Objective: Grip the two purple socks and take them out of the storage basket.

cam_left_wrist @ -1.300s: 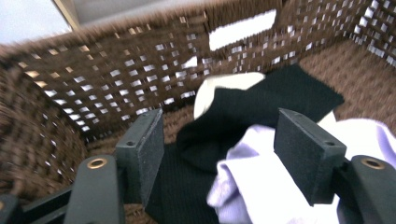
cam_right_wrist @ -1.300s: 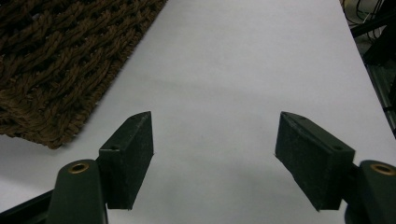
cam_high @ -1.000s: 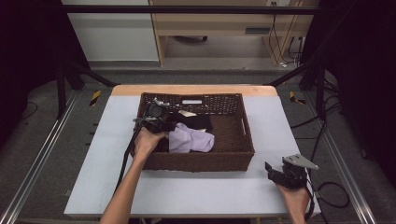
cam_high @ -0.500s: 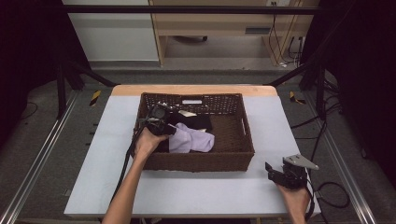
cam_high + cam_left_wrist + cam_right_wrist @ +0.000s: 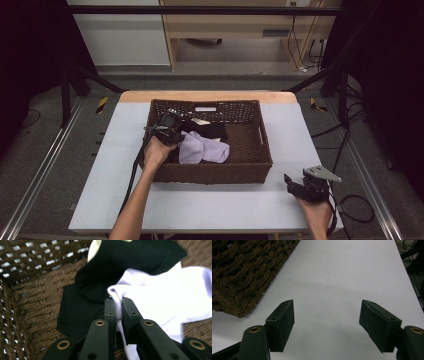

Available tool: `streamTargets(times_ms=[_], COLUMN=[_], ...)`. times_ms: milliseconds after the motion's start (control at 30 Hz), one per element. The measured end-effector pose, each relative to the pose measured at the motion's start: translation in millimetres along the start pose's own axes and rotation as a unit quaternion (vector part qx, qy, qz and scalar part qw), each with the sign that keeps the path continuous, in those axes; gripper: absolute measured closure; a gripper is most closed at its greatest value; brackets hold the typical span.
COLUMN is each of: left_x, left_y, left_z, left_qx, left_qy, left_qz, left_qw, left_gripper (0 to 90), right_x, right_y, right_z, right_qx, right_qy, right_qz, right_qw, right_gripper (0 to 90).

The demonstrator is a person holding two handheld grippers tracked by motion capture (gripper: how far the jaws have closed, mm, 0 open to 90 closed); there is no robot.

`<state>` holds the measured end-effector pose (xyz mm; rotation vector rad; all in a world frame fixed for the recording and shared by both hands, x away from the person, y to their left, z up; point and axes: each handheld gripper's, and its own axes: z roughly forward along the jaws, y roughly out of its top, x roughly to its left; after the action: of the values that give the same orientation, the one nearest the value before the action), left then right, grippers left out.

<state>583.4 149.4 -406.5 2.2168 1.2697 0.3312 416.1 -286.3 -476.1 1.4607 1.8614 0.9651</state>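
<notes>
Where jaws pinch the lilac sock (image 5: 160, 305), its hem hides

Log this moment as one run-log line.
left gripper: just closed, fingers pinching white sock edge in basket | black sock: underneath | right gripper: open over table

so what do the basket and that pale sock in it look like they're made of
Basket: dark brown woven wicker or rattan-like fibre, matte, with braided strands and open gaps. Pale sock: soft knitted fabric, likely cotton blend, with a ribbed edge between the left gripper pads, which have just been closing.
</notes>
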Motion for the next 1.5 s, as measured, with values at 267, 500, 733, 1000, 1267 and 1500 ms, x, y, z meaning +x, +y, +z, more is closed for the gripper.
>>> streamTargets(times_ms=[267,500,733,1000,1267,1500], left_x=[0.2,-0.3,-3.2,-6.0,-12.8,-25.0], left_y=[-1.6,-2.3,-4.0,-10.5,-24.2,-40.2], left_z=[-17.8,-36.8,-65.7,-99.6,-130.1,-153.8], left_qx=[-0.084,-0.162,-0.239,-0.293,-0.330,-0.346], left_qy=[-0.013,-0.013,-0.020,-0.028,-0.032,-0.030], left_qz=[0.012,0.010,0.012,0.004,0.009,0.029], left_qw=[0.9963,0.9867,0.9707,0.9555,0.9433,0.9372], left_gripper=[83.5,84.0,84.2,84.2,84.2,84.1], right_x=[-0.9,-0.9,-1.3,-0.9,-0.8,-0.9], right_y=[-0.5,-0.3,-0.2,-0.2,-0.3,-0.3], right_z=[0.1,0.5,0.2,0.0,-0.5,-1.7], right_qx=[0.000,0.001,0.001,-0.001,-0.001,-0.003], right_qy=[-0.002,-0.001,-0.002,-0.003,-0.003,-0.003], right_qz=[-0.001,0.000,0.001,-0.001,0.000,0.001], right_qw=[1.0000,1.0000,1.0000,1.0000,1.0000,1.0000], right_gripper=[28.4,28.5,29.1,29.4,29.7,29.7])
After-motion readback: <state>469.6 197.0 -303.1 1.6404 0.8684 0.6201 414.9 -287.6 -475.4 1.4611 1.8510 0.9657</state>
